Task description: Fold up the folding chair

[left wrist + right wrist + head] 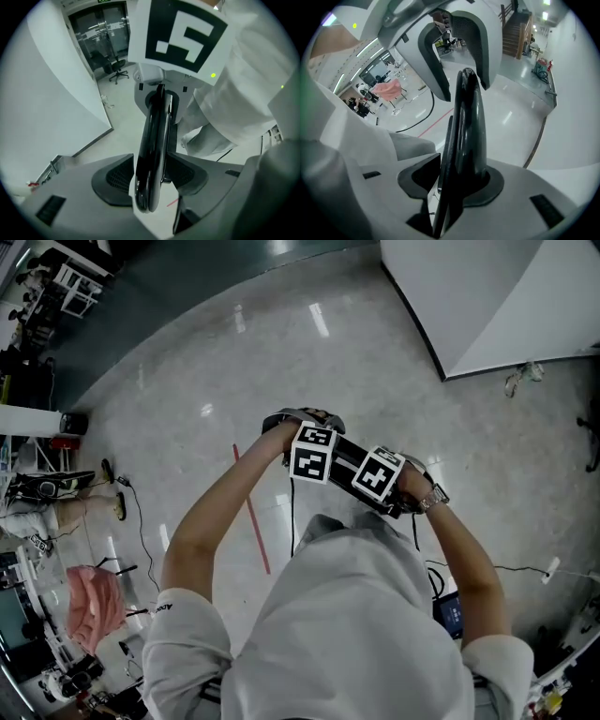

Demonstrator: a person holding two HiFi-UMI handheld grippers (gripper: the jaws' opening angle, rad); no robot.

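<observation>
1. From the head view I get the folding chair (347, 459) only as a short black strip. Marker cubes and the person's hands cover the rest, so I cannot tell its shape.
2. At either end of the chair, the jaws of the left claw (330, 452) and right claw (364, 468) sit hidden under those cubes.
3. In the right gripper view, the chair's near edge runs off the bottom of the picture.
4. Far left of the chair, a seated person (56, 507) is cut by the picture's edge.
5. Below-left of the chair, a pink thing (94, 606) is too small to identify.
</observation>
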